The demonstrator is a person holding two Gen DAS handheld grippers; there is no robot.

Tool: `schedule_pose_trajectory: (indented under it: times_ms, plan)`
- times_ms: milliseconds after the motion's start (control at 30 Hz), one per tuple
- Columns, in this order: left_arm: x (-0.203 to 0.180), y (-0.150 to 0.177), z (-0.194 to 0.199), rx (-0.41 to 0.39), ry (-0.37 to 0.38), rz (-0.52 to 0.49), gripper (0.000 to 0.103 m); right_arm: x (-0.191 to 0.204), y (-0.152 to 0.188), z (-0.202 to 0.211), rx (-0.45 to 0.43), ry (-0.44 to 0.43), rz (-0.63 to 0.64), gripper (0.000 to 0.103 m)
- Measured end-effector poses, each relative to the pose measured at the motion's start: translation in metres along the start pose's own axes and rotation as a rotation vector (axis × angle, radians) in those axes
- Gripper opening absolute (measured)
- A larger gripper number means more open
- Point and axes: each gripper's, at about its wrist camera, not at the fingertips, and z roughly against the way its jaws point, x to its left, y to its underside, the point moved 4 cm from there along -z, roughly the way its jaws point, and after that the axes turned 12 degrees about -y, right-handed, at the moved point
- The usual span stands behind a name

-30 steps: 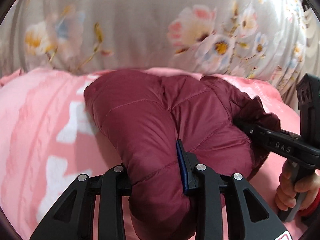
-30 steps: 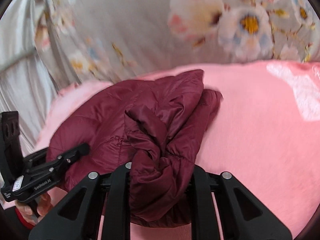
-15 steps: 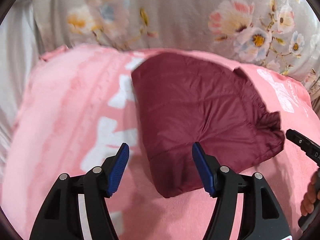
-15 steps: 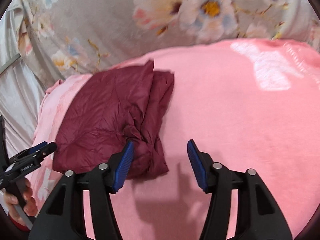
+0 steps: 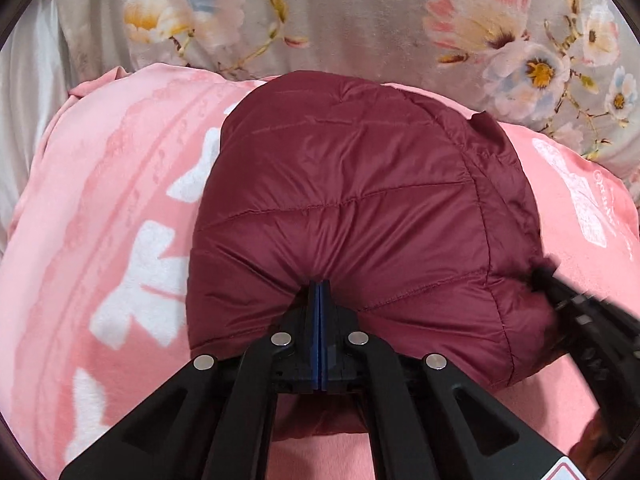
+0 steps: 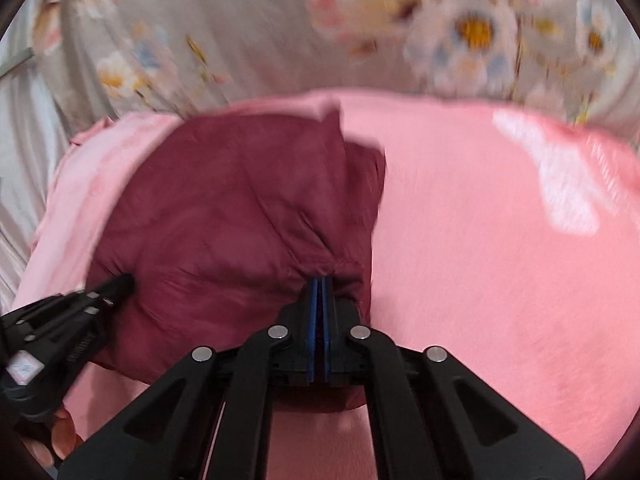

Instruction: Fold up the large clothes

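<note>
Puffy, slick maroon down jacket on pink blanket, light and squishy; left gripper and right gripper both clenched on jacket's near edge.

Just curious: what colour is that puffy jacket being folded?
Dark maroon, quilted jacket; clearest in the left wrist view.

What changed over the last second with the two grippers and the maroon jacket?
Both grippers let go of the folded maroon jacket, opened above it, then came back down. The left gripper and right gripper are now shut against its near edge. The pink blanket is unchanged.
</note>
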Motion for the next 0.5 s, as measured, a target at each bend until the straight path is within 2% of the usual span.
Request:
schedule_pose_trajectory:
  times_ms: [133, 233, 333, 500]
  plan:
    - [-0.003, 0.005, -0.010, -0.017, 0.018, 0.013, 0.000, -0.001, 0.013, -0.014, -0.003, 0.020, 0.006, 0.000]
    - [-0.009, 0.010, -0.015, -0.051, -0.017, -0.009, 0.000, 0.004, 0.017, -0.017, -0.006, 0.050, 0.039, 0.000]
    - [-0.014, 0.011, -0.017, -0.069, -0.050, -0.029, 0.000, 0.000, 0.017, -0.019, -0.004, 0.029, 0.024, 0.000]
    - [-0.011, 0.011, -0.019, -0.066, -0.027, -0.011, 0.000, 0.004, 0.019, -0.021, -0.001, 0.048, 0.044, 0.000]
